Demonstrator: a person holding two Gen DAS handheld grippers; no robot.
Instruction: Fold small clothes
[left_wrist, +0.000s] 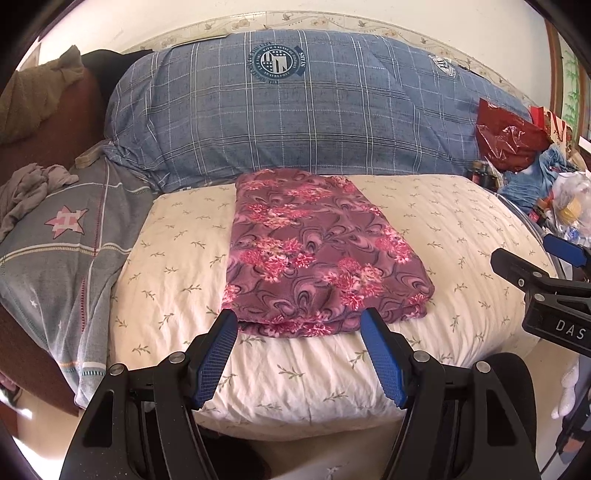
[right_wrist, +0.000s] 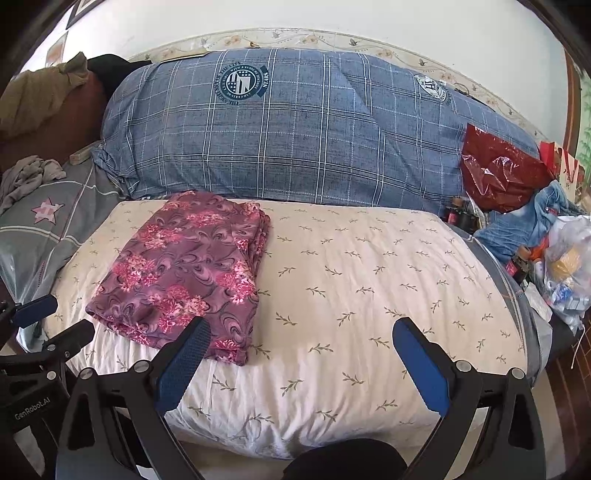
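Note:
A purple garment with pink flowers lies folded into a neat rectangle on the cream leaf-print cushion. My left gripper hovers just short of the garment's near edge, open, with nothing between its blue pads. In the right wrist view the same folded garment sits on the left half of the cushion. My right gripper is open and empty, its left fingertip in front of the garment's near right corner. The left gripper's fingers show at the left edge there.
A big blue checked pillow lies behind the cushion. To the left lie a grey star-print cover and a crumpled grey cloth. A red plastic bag, blue jeans and clutter crowd the right side.

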